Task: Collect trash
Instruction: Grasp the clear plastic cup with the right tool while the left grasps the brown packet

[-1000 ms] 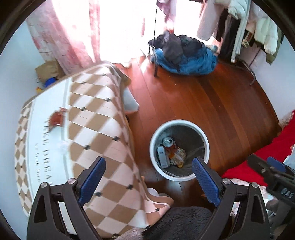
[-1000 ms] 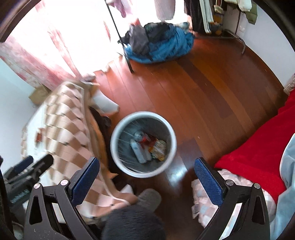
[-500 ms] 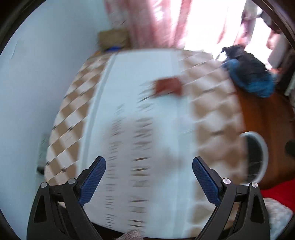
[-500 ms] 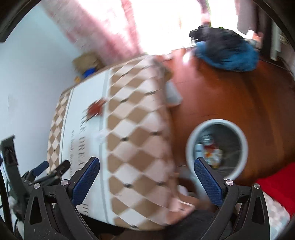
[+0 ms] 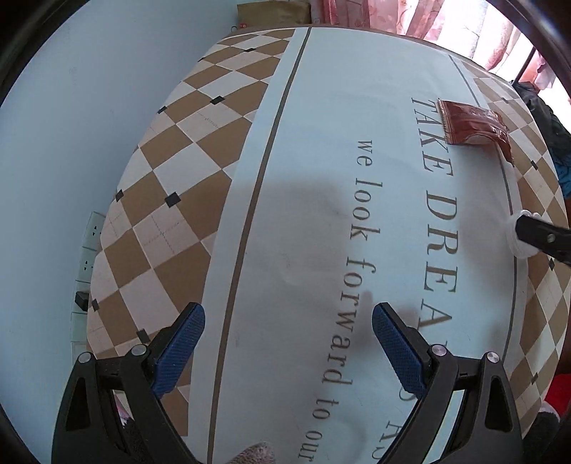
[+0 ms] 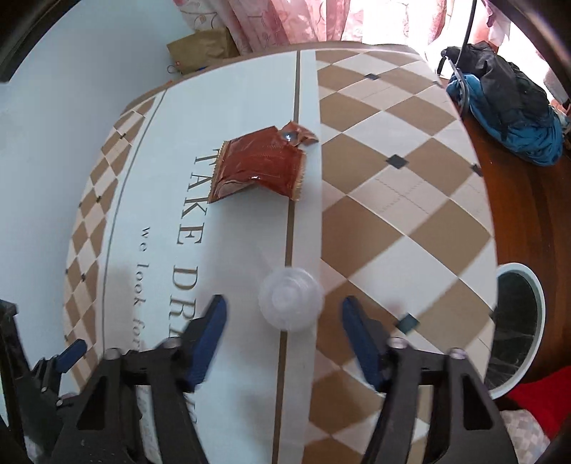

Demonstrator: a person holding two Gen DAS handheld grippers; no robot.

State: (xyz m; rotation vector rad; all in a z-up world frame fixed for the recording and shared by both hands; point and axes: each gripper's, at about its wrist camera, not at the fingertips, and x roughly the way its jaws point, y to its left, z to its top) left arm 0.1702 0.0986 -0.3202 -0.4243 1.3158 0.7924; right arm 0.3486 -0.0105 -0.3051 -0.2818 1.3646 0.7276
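The right tool hovers low over the surface with its two blue-padded fingers spread wide, grasping nothing. Between the fingers, touching neither, sits a small clear plastic cup, lying on the brown line that divides the white printed strip of the tablecloth from its tan-and-cream chequered part. Further ahead along the same strip lies a crumpled reddish-brown wrapper, torn at one corner, resting across the printed letters "TAKE". The two pieces of trash are well apart from each other.

To the right, below the surface edge, a white-rimmed bin stands on the dark wooden floor; only part of its mouth shows, and its contents cannot be made out. A heap of blue and black clothing lies on the floor beyond.

The left tool is also released, its fingers wide apart over the white strip (above the words "look forward"), with nothing between them. From this view the wrapper lies far ahead to the right, and the cup shows at the right edge, partly covered by a black finger of the right tool. Pink curtains hang behind the surface.
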